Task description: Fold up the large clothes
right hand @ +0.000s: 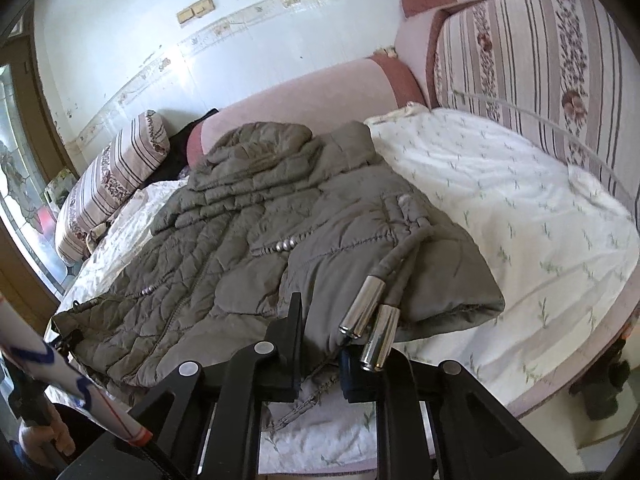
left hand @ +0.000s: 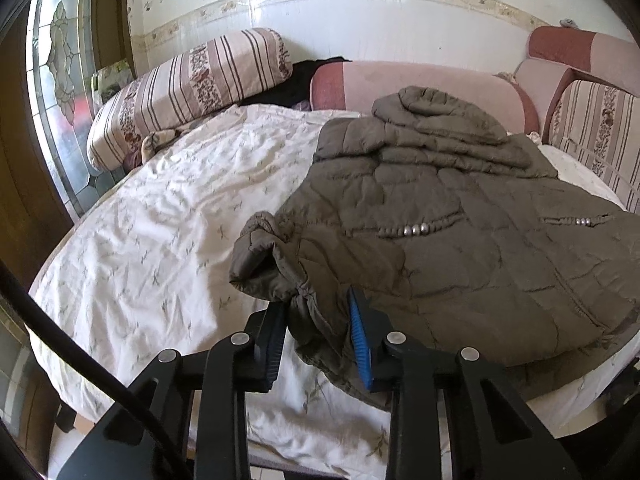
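Jacket (left hand: 460, 240) hem sits clamped in both my left hand-held gripper (left hand: 318, 336) and right hand-held gripper (right hand: 320, 344); next, I judge, fold it toward the hood.

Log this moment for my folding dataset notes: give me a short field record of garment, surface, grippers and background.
garment: olive quilted jacket, lying flat, hood toward the wall
surface: white floral sheet on a bed
left gripper: jaws astride the jacket's hem near a sleeve cuff
right gripper: jaws astride the hem; metal-tipped drawcords lie over one finger
background: striped bolster, pink cushion
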`<act>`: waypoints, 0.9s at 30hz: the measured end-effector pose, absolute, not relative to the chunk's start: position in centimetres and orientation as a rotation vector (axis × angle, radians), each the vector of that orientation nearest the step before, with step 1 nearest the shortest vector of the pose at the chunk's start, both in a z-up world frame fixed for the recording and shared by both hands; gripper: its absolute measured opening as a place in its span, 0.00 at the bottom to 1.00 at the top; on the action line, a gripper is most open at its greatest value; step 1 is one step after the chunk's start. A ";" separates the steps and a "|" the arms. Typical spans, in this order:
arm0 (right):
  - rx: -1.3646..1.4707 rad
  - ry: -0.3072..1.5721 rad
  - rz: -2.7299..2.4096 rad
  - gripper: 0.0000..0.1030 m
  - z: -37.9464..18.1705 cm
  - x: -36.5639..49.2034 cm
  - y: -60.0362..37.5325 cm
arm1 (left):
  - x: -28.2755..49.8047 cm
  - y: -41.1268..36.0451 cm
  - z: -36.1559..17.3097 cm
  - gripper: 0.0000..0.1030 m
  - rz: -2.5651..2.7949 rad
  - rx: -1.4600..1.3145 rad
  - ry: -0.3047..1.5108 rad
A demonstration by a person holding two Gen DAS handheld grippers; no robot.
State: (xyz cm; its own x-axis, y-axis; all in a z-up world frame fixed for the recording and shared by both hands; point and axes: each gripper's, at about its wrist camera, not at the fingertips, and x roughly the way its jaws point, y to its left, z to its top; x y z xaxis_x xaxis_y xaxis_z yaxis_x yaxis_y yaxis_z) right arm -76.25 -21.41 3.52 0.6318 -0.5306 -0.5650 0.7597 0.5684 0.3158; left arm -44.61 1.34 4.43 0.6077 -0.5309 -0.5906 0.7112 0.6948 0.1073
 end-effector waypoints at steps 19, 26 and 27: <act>0.487 0.326 -0.770 0.13 14.3 -71.8 -27.0 | -39.0 -5.5 15.7 0.26 -0.772 0.265 0.448; 0.427 0.297 -0.819 0.12 19.3 -66.2 -34.0 | -33.1 -12.6 21.6 0.26 -0.768 0.224 0.412; 0.418 0.300 -0.825 0.12 20.0 -65.0 -35.6 | -31.9 -14.1 22.0 0.26 -0.769 0.217 0.429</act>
State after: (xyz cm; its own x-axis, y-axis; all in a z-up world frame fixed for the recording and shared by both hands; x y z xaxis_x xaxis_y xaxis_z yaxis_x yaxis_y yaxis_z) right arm -64.98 -35.58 20.00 0.6440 -0.6433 -0.4140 0.7590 0.6048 0.2411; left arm -31.94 -14.09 22.01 0.6384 -0.6243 -0.4502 0.7112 0.7021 0.0349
